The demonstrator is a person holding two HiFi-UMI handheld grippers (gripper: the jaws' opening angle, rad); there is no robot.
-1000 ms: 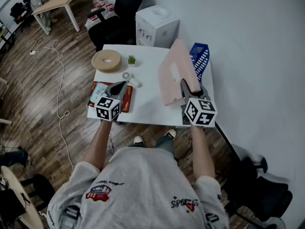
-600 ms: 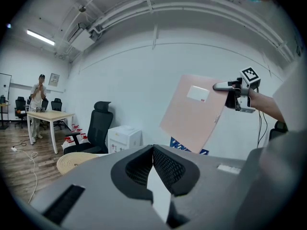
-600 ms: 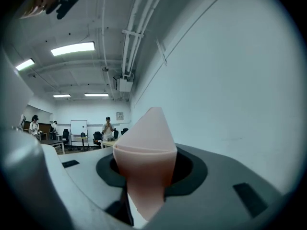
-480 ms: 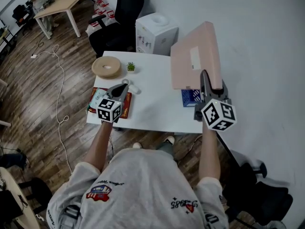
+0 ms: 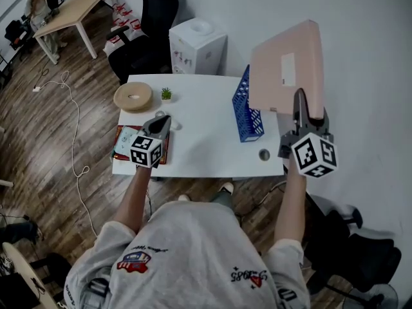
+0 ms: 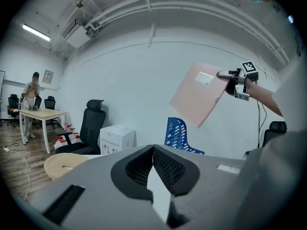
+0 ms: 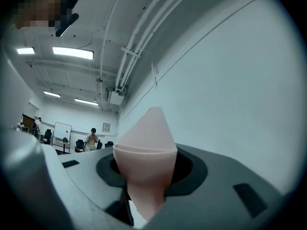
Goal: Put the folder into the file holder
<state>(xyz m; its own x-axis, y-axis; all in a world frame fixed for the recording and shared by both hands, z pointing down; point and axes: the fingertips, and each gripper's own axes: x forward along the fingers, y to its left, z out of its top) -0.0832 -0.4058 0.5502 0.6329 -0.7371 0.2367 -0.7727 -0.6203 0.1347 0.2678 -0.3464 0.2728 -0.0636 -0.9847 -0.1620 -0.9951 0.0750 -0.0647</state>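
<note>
My right gripper (image 5: 300, 105) is shut on the lower edge of the pink folder (image 5: 286, 69) and holds it in the air, above and to the right of the blue file holder (image 5: 246, 111). The holder stands upright on the white table (image 5: 199, 153). In the right gripper view the folder's spine (image 7: 146, 147) fills the gap between the jaws. From the left gripper view I see the folder (image 6: 199, 94) tilted above the file holder (image 6: 178, 135). My left gripper (image 5: 159, 122) hovers over the table's left side, shut with nothing in it.
A round wooden disc (image 5: 133, 96), a small plant (image 5: 166, 94) and a red book (image 5: 138, 143) lie on the table's left. A cable hole (image 5: 264, 154) sits near the front edge. A white cabinet (image 5: 197, 44) and a black chair (image 5: 151, 18) stand behind the table; a wall is close on the right.
My right gripper has lifted the folder up off the table and to the right, uncovering the blue file holder. The left gripper has shifted only slightly.
</note>
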